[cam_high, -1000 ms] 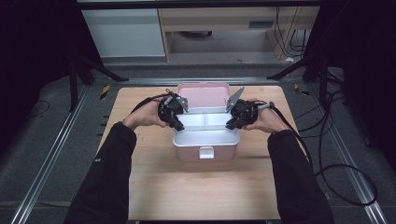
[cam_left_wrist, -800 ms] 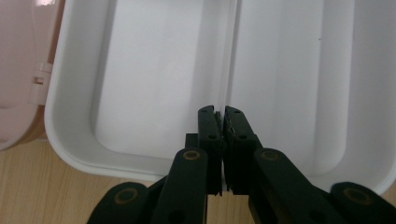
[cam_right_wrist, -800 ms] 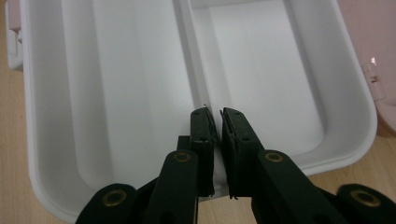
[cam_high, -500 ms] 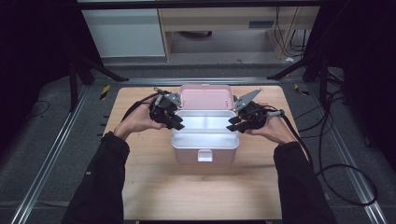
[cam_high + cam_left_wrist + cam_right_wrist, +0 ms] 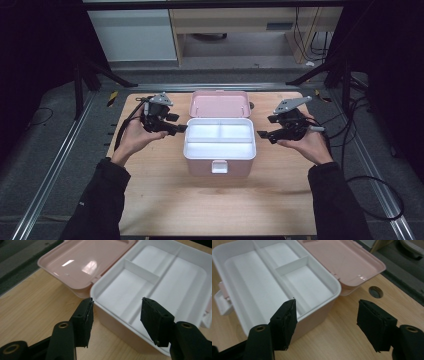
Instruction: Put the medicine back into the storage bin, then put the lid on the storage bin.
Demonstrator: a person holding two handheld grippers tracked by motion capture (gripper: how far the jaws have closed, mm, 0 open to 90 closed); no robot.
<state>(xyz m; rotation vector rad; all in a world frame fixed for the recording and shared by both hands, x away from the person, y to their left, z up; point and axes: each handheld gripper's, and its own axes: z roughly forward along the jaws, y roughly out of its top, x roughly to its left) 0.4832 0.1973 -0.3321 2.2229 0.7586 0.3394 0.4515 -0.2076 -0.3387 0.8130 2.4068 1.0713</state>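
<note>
Since the earlier picture both hands have moved outward, away from the box, and the jaws of both grippers have just been opening; nothing is between them now. In the high view the left gripper is just beside the left wall of the box, and the right gripper is near its right wall, both apart from it.

The box stands in the middle of the wooden surface. Its pink lid is thrown fully back and lies flat behind it. The white tray inside has one long compartment at the front and two smaller ones at the back, and all three are empty. A small latch shows on the front wall.

I judge that the opening of the box is finished and the hands are letting go of it. The next move probably calls for something to be put into the tray, or for the tray to be lifted out by its rim. For that, the released jaws must come back down on the edges evenly from both sides.
</note>
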